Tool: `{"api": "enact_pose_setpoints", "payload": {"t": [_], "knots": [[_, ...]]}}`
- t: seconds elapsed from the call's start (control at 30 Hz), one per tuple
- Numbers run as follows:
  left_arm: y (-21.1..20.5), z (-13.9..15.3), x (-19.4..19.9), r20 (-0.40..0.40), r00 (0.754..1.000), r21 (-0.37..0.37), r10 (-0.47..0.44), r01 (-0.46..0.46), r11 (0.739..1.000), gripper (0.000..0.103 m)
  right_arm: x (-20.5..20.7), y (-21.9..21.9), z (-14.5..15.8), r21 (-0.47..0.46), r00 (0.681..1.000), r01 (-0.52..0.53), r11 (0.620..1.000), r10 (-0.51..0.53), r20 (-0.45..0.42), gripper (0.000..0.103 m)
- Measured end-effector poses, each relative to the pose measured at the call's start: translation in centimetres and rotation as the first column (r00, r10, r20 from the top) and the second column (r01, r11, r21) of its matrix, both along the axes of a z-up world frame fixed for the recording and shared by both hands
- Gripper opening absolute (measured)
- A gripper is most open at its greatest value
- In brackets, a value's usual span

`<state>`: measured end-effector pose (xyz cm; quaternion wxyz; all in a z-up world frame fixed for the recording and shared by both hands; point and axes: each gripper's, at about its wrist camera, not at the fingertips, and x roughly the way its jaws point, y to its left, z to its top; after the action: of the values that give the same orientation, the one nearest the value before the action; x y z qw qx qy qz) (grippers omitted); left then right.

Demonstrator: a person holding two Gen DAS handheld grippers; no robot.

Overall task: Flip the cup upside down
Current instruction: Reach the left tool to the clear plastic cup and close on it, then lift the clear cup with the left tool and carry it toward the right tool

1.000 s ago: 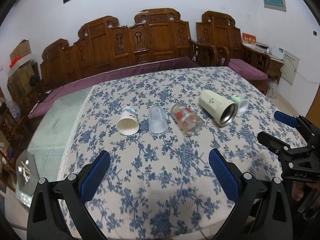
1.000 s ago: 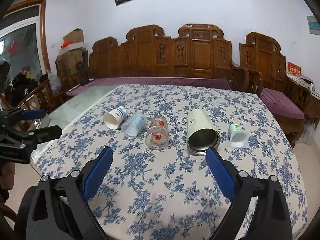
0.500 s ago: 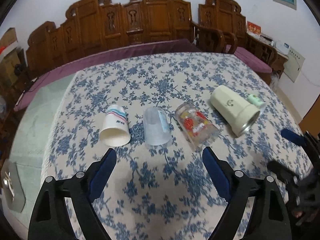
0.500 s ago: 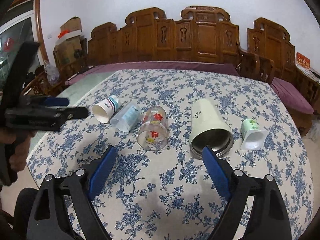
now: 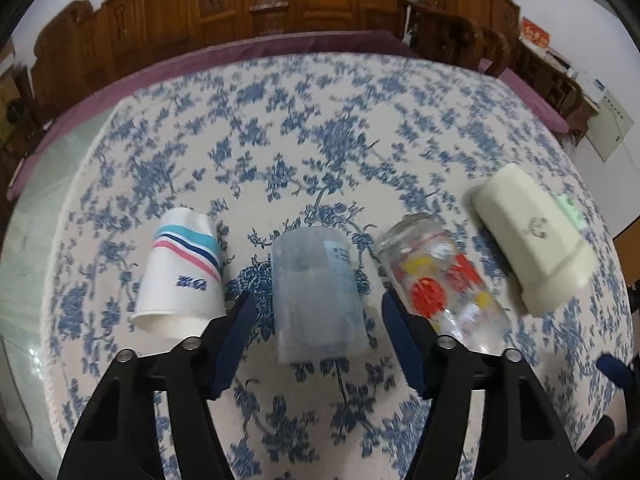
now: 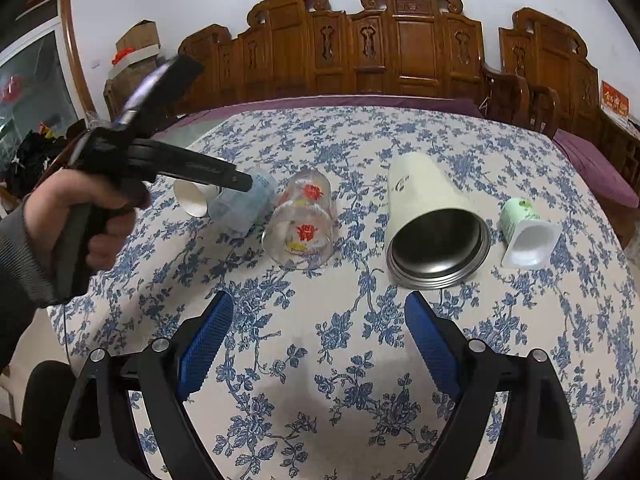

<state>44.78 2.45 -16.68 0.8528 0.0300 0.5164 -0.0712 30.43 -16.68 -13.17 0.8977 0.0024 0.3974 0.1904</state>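
While five cups lie on their sides in a row on the blue-flowered tablecloth (image 6: pixel 320 344), carved wooden benches (image 6: pixel 400 48) with purple cushions line the far white wall. Spread apart, the left gripper (image 5: pixel 316 316) brackets the translucent plastic cup (image 5: pixel 318 292), not touching it. Nearer, the right gripper (image 6: pixel 320 338) hangs open above bare cloth.

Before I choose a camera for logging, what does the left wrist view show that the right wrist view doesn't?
Only the left wrist view shows the paper cup's striped side and the open left gripper straddling the translucent cup. Only the right shows the tumbler's steel interior, the yogurt cup's mouth, the hand. Both show the floral glass, all lying down.
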Motion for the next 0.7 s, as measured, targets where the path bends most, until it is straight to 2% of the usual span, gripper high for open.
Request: {"api": "enact_pose_setpoints", "payload": {"t": [0.1, 0.23, 0.4, 0.6, 0.7], "knots": [[0.0, -1.2, 1.1, -0.034, 0.999, 0.008, 0.018, -0.018, 1.0, 0.06, 0.0, -0.2, -0.4, 0.005, 1.0, 0.003, 1.0, -0.003, -0.009, 0.089], [0.1, -2.1, 2.0, -0.061, 0.998, -0.008, 0.028, -0.028, 1.0, 0.055, -0.1, -0.4, -0.6, 0.008, 1.0, 0.004, 1.0, -0.004, -0.014, 0.089], [-0.2, -2.6, 2.1, -0.078, 0.997, 0.014, 0.025, -0.024, 1.0, 0.054, -0.3, -0.8, -0.3, 0.012, 1.0, 0.015, 1.0, -0.015, -0.013, 0.089], [-0.2, -1.2, 0.1, -0.04, 0.999, 0.026, 0.015, -0.014, 1.0, 0.053, -1.4, -1.3, 0.8, 0.017, 1.0, 0.025, 1.0, -0.025, 0.005, 0.089], [-0.4, 0.6, -2.6, 0.0, 1.0, 0.025, -0.01, 0.01, 1.0, 0.053, -2.2, -1.5, 1.6, 0.023, 0.999, 0.031, 0.999, -0.032, 0.019, 0.089]]}}
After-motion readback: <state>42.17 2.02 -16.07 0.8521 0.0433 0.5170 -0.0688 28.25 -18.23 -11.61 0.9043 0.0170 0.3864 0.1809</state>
